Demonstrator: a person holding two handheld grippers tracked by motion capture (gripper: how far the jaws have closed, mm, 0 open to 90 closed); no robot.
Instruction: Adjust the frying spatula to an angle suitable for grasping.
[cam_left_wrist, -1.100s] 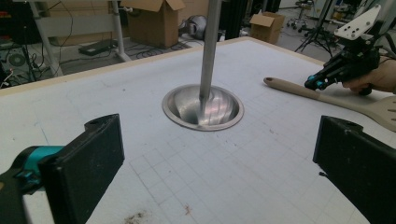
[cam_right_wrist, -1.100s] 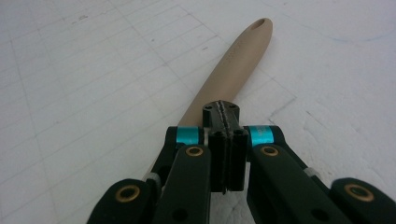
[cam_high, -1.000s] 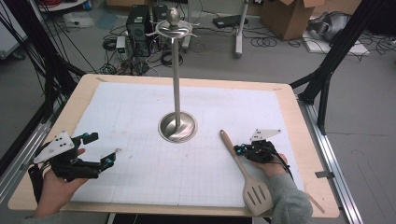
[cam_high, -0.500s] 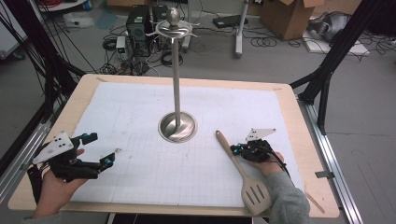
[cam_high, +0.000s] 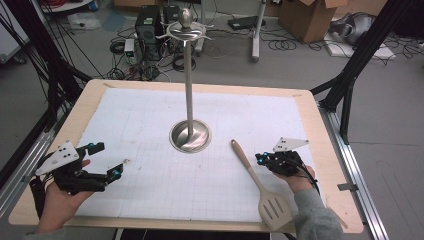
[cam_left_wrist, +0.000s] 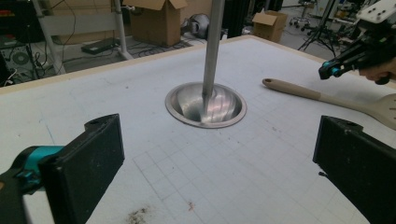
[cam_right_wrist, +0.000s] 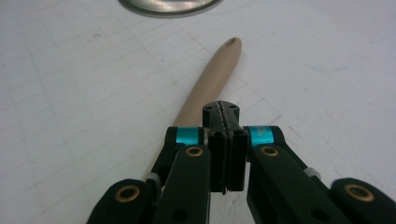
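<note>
A beige slotted spatula lies flat on the white grid mat, handle toward the stand, head near the front edge. My right gripper hovers just right of the handle, jaws shut with nothing between them. In the right gripper view the shut tips sit over the spatula handle. My left gripper rests at the front left with its jaws wide open and empty. In the left gripper view its open jaws frame the spatula and the right gripper.
A tall metal stand with a round base rises from the mat's middle, hooks at its top. The mat covers a wooden table. Boxes, a computer and cables lie on the floor beyond; black frame posts flank the table.
My right gripper edged left toward the spatula handle, then came back right and slightly higher. The handle's end sits a little further left than before. The left gripper kept still.
</note>
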